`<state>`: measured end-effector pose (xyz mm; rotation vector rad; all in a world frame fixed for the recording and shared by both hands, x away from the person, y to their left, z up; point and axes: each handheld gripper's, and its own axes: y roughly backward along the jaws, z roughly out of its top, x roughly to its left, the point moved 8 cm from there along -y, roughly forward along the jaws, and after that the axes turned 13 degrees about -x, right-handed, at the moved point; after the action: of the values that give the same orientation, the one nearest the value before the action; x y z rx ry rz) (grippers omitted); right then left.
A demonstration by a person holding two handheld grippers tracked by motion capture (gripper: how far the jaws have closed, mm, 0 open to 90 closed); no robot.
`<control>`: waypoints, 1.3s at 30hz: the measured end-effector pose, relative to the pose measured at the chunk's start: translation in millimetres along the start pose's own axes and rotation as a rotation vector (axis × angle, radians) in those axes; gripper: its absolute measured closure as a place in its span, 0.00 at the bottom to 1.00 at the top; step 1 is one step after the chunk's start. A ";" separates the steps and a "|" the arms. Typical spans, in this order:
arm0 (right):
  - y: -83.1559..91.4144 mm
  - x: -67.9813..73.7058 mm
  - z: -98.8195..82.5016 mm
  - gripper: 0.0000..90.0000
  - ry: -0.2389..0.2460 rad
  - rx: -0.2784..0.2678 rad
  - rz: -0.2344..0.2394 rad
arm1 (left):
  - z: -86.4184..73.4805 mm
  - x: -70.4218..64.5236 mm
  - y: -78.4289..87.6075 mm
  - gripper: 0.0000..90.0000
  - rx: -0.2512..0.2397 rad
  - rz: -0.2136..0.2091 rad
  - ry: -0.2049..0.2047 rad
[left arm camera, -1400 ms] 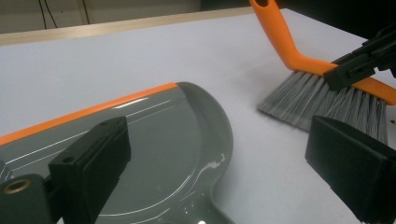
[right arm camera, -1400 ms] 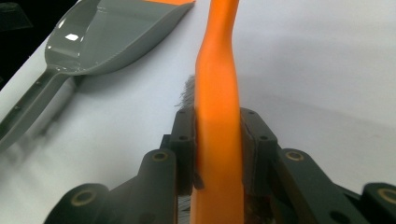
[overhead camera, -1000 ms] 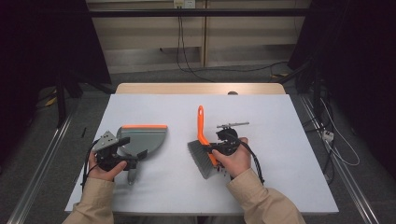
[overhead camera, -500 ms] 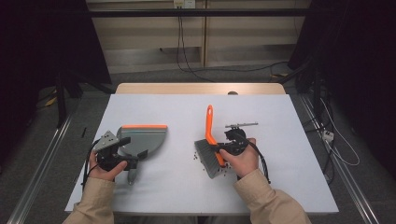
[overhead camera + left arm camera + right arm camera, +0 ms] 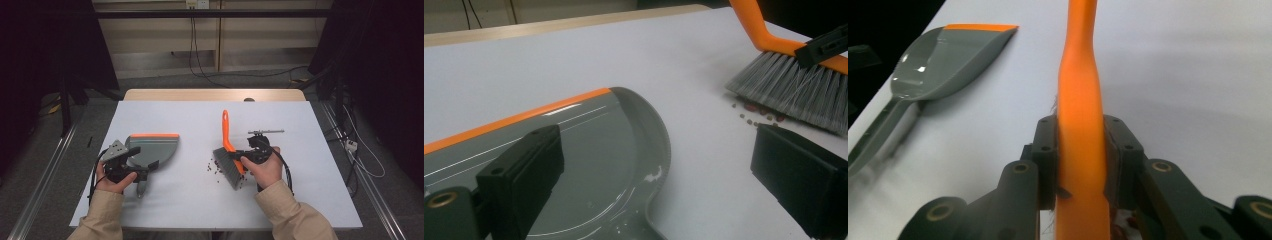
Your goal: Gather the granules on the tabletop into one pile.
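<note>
A small brush with an orange handle (image 5: 226, 129) and grey bristles (image 5: 227, 164) stands on the white table (image 5: 190, 120), right of centre. My right gripper (image 5: 239, 154) is shut on the brush handle (image 5: 1080, 100), with both pads pressed against its sides. Small dark crumbs (image 5: 214, 167) lie just left of the bristles (image 5: 794, 90). A grey dustpan (image 5: 152, 147) with an orange lip lies flat at the left. My left gripper (image 5: 145, 161) rests beside it, its jaws wide apart over the pan's rim (image 5: 664, 150), gripping nothing. The left gripper (image 5: 659, 150) is open.
The dustpan's handle (image 5: 141, 187) points toward the table's near edge. A wooden strip (image 5: 215, 95) runs along the table's far edge. Cables (image 5: 200, 55) and dark stands are on the floor beyond. Bare tabletop lies between the dustpan and the brush.
The right hand has carried the brush a little to the right and its handle now leans more upright. Crumbs now show left of the bristles. The left hand has not moved.
</note>
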<state>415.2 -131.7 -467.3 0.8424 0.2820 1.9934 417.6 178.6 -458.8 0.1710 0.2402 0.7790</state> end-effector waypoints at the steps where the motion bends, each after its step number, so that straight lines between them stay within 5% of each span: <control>1: -0.8 3.5 1.3 0.79 0.008 -0.002 0.005 | -0.1 0.3 0.1 0.07 0.001 0.001 0.000; 11: -26.3 57.8 2.6 0.79 0.061 0.021 0.100 | 0.6 2.3 1.9 0.07 -0.003 0.003 0.004; 14: -38.0 64.3 -5.8 0.79 0.089 0.056 0.081 | 0.4 2.2 2.0 0.07 -0.002 0.002 0.004; 16: -44.1 59.8 -9.5 0.79 0.126 0.064 0.040 | 0.5 1.8 2.1 0.07 -0.003 0.002 0.006; 18: -43.6 55.2 -8.7 0.79 0.098 0.081 0.039 | 0.6 1.8 2.2 0.07 -0.004 0.001 0.006; 23: -37.2 42.8 -7.3 0.79 0.129 0.081 -0.006 | 0.9 2.5 2.8 0.07 -0.005 0.003 0.002; 39: -12.0 2.2 -0.8 0.79 0.076 0.049 -0.081 | 1.1 1.2 2.6 0.07 -0.005 0.003 0.001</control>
<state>421.9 -123.3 -472.9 0.7746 0.4045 1.9524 417.1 181.2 -457.4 0.1659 0.2386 0.7823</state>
